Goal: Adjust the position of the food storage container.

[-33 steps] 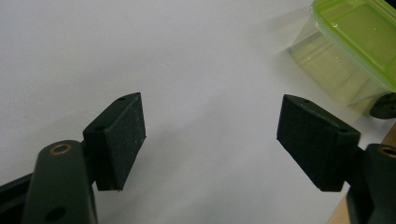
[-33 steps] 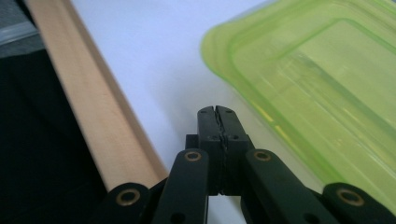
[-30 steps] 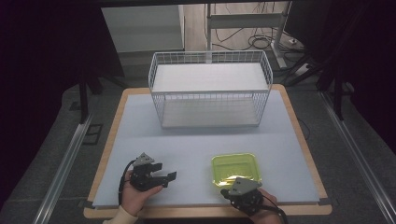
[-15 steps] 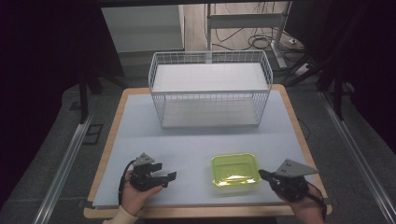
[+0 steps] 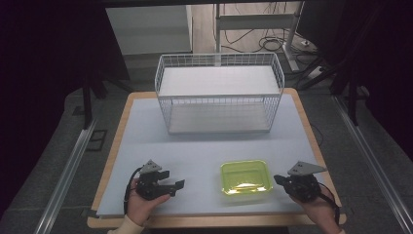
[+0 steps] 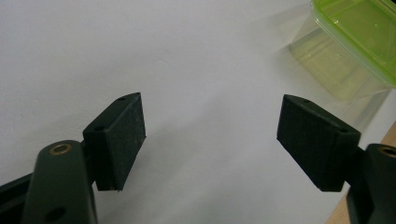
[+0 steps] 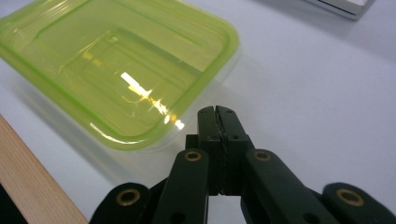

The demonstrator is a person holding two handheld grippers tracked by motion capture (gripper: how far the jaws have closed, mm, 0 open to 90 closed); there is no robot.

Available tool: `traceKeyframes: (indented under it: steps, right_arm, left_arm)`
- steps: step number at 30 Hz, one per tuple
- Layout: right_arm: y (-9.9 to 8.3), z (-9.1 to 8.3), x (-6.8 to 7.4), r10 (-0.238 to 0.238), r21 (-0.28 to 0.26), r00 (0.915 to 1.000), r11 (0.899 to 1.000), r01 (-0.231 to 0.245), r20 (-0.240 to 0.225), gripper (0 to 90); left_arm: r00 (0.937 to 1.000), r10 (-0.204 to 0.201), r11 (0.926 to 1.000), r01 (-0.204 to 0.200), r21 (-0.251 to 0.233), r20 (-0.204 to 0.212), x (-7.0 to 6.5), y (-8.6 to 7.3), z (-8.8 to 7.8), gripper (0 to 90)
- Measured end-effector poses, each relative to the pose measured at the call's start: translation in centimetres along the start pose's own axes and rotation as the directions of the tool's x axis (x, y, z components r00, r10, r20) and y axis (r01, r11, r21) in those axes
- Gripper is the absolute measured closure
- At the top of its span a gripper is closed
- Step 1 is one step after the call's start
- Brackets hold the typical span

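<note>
Green lidded container on the worktop, 1 claw on each side.

We see the translucent container sitting near the front edge, right of centre, lid on. Our right claw lies just beside its right side, apart from it, jaws pressed together on nothing. Our left claw rests well to the container's left, jaws spread wide and empty. The white wire basket stands at the far end.

Both black grippers, left gripper and right gripper, have brass-ringed pivots, flat jaws, and grey triangular top plates.
</note>
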State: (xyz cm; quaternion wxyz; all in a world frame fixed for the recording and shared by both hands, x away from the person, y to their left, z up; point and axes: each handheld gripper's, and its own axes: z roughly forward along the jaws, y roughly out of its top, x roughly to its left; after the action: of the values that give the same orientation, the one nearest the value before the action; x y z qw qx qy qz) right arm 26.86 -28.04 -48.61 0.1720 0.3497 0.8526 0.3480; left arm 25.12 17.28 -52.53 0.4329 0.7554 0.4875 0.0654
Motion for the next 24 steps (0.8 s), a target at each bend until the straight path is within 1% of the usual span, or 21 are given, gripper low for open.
traceKeyframes:
  steps: [2,4,7,9,11,13,15,16,17,19,20,21,24]
  right_arm:
    - [0.1,0.2,0.6,-0.025,0.010,0.9997,1.000,0.025,0.006,90.0]
    - [0.3,0.2,1.0,-0.043,0.015,0.9987,0.999,0.042,0.029,90.0]
    - [0.6,0.1,1.4,-0.050,0.014,0.9982,0.999,0.050,0.034,90.0]
    - [0.8,0.2,1.8,-0.066,0.019,0.9972,0.998,0.065,0.036,90.0]
    - [0.9,0.3,1.8,-0.063,0.023,0.9972,0.998,0.062,0.039,90.0]
    - [1.0,0.3,1.4,-0.052,0.018,0.9974,0.999,0.051,0.050,90.0]
    - [1.0,0.3,0.8,-0.027,0.021,0.9988,0.999,0.026,0.041,90.0]
    - [1.0,0.3,0.8,-0.027,0.021,0.9988,0.999,0.026,0.041,90.0]
    - [0.7,0.6,0.6,-0.017,0.034,0.9994,0.999,0.016,0.030,90.0]
    - [0.6,0.7,0.7,-0.021,0.039,0.9995,0.999,0.020,0.025,90.0]
    - [0.7,0.9,1.0,-0.025,0.044,0.9993,0.999,0.024,0.026,90.0]
    - [0.7,0.9,1.0,-0.025,0.044,0.9993,0.999,0.024,0.026,90.0]
    - [1.3,0.8,1.6,-0.038,0.034,0.9989,0.999,0.037,0.027,90.0]
  left_arm:
    - [1.0000,0.000,1.0000,0.000,0.001,0.000,0.0,0.0,0.0,23.2]
    - [1.0000,0.000,1.0000,0.000,0.002,-0.001,0.0,0.0,0.0,23.2]
    - [1.0000,-0.001,1.0000,0.001,0.003,-0.002,0.0,0.0,0.0,23.2]
    - [1.0000,-0.001,1.0000,0.001,-0.001,-0.003,0.0,0.1,-0.1,23.2]
    - [1.0000,-0.003,1.0000,0.003,-0.004,-0.005,0.1,0.1,-0.2,23.2]
    - [1.0000,-0.005,1.0000,0.005,-0.007,-0.005,0.1,0.1,-0.3,23.2]
    - [1.0000,-0.006,1.0000,0.006,-0.006,-0.003,0.1,0.1,-0.2,23.2]
    - [1.0000,-0.006,1.0000,0.006,-0.006,-0.003,0.1,0.1,-0.2,23.2]
    - [1.0000,-0.004,1.0000,0.004,-0.003,-0.002,0.1,0.1,-0.2,23.2]
    - [1.0000,-0.003,1.0000,0.003,-0.003,-0.002,0.1,0.1,-0.2,23.2]
    - [1.0000,-0.004,1.0000,0.004,-0.003,-0.001,0.1,0.1,-0.2,23.2]
    - [1.0000,-0.004,1.0000,0.004,-0.003,-0.001,0.1,0.1,-0.2,23.2]
    - [1.0000,-0.003,1.0000,0.003,-0.004,-0.002,0.0,0.1,-0.2,23.2]
